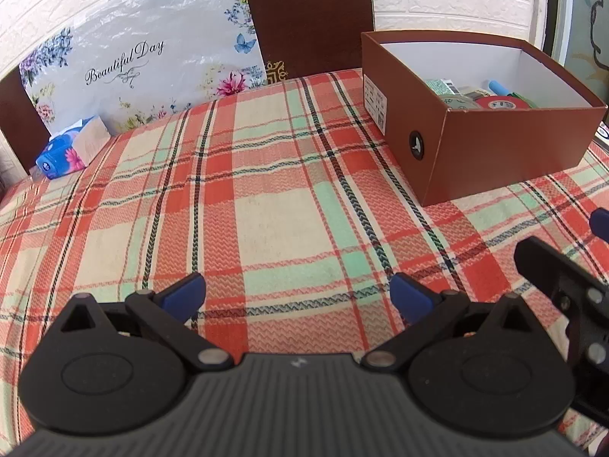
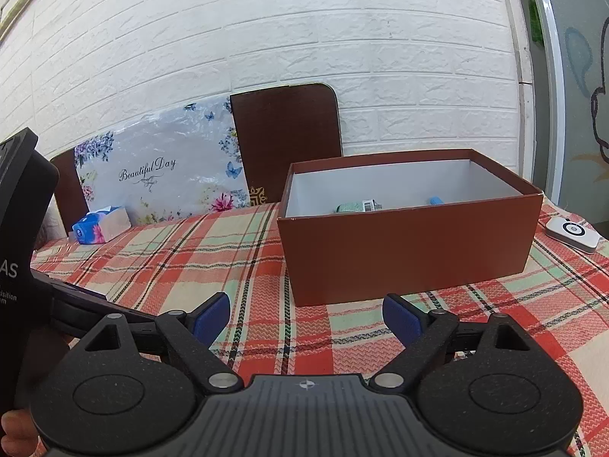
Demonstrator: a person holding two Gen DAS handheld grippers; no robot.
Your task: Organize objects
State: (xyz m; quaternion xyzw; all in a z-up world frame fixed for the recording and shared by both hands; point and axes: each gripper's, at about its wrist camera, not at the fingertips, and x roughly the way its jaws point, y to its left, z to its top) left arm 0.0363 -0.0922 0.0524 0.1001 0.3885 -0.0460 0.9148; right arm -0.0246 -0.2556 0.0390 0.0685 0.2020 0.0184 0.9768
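Both blue-padded black grippers, left point(image 1: 297, 297) and right point(image 2: 306, 318), spread wide, empty; far right, brown cardboard box point(image 1: 506, 152) already holding tape rolls point(image 1: 502, 103), seemingly little left.

On the table point(image 1: 266, 198), the box point(image 1: 510, 152) sits at two o'clock holding tape rolls point(image 1: 502, 103), the tissue pack point(image 1: 72, 148) at ten o'clock, a chair back point(image 1: 308, 15) behind at twelve.

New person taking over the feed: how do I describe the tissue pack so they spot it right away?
Start at the plaid tablecloth and follow it to the far left corner, opposite the brown box. There, against the floral "Beautiful Day" bag, lies the tissue pack: the only blue-and-pink wrapped thing loose on the cloth.
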